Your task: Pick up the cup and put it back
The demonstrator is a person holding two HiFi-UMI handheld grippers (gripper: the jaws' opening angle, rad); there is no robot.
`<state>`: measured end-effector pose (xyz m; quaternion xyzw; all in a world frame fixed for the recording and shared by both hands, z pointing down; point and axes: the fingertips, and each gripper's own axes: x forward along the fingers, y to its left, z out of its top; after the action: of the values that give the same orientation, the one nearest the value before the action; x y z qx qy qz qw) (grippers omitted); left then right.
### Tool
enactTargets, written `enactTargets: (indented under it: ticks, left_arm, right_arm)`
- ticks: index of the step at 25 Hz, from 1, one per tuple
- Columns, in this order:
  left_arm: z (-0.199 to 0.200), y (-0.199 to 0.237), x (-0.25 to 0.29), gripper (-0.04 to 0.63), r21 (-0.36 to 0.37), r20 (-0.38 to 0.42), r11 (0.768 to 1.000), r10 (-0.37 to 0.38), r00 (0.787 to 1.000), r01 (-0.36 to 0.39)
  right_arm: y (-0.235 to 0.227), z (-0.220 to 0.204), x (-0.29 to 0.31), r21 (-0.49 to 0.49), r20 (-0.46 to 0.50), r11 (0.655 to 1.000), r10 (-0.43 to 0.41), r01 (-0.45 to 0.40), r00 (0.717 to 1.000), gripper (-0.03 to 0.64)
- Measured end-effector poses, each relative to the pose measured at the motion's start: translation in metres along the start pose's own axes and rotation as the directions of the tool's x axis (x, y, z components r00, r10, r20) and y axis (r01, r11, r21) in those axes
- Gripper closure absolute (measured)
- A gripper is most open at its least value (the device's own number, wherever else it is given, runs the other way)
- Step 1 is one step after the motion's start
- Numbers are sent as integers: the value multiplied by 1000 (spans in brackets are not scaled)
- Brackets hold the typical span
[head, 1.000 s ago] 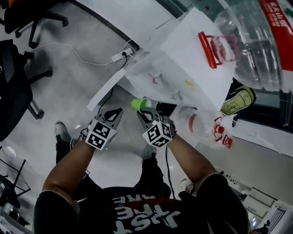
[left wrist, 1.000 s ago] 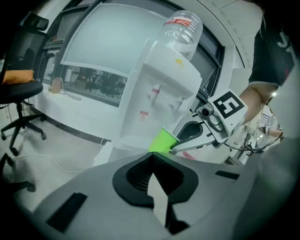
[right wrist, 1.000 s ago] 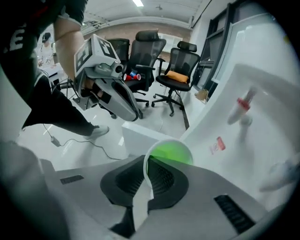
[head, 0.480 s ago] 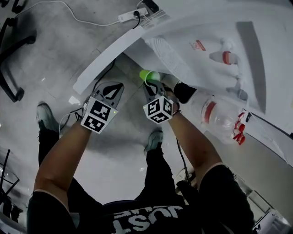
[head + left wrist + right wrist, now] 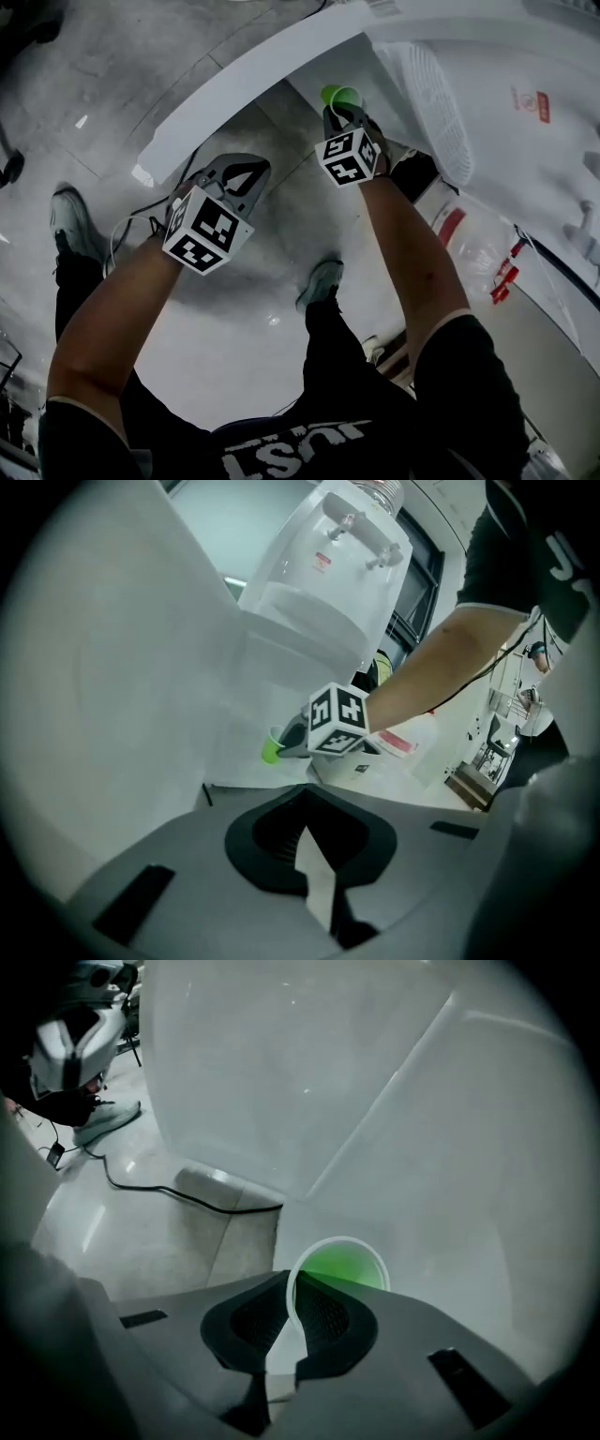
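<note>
Cup body mostly hidden behind right gripper in head view; that gripper's jaws pinch the cup wall at the rim; left gripper jaws together, empty; white dispenser just beside cup; cable on floor; both grippers sit lower than one second earlier.

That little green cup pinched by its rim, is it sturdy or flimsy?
Probably flimsy: the green cup has a thin rim. Likely light, since the right tool carries it by one wall. Might tip easily when set down.
</note>
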<state>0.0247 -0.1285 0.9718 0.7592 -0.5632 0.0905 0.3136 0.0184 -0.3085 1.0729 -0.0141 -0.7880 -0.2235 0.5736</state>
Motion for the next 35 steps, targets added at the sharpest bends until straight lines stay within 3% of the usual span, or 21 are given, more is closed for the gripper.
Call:
enactTargets:
  ticks: [10,20,28,31,35]
  left_arm:
    - [-5,0,-3,595,24,-2,1000,-12,1000,12]
    - [0,-5,3,595,13,15,1000,-18,1000,17]
    - [20,-12,-10,595,26,25,1000,-18,1000,18]
    - [32,-17,-21,595,23,27,1000,-5,1000,5]
    - [54,-34,-52,595,-6,35,1000,13,999,-13]
  right_arm:
    - [-41,-7,43,29,-85,999,-42,45,996,578]
    - [-56,-2,51,50,-90,996,-74,79,993,575]
    - [-60,5,21,96,-88,988,-110,118,990,469]
    - [-50,13,-2,145,-64,984,-96,105,993,468]
    - [4,20,-53,208,-46,978,2,7,999,469]
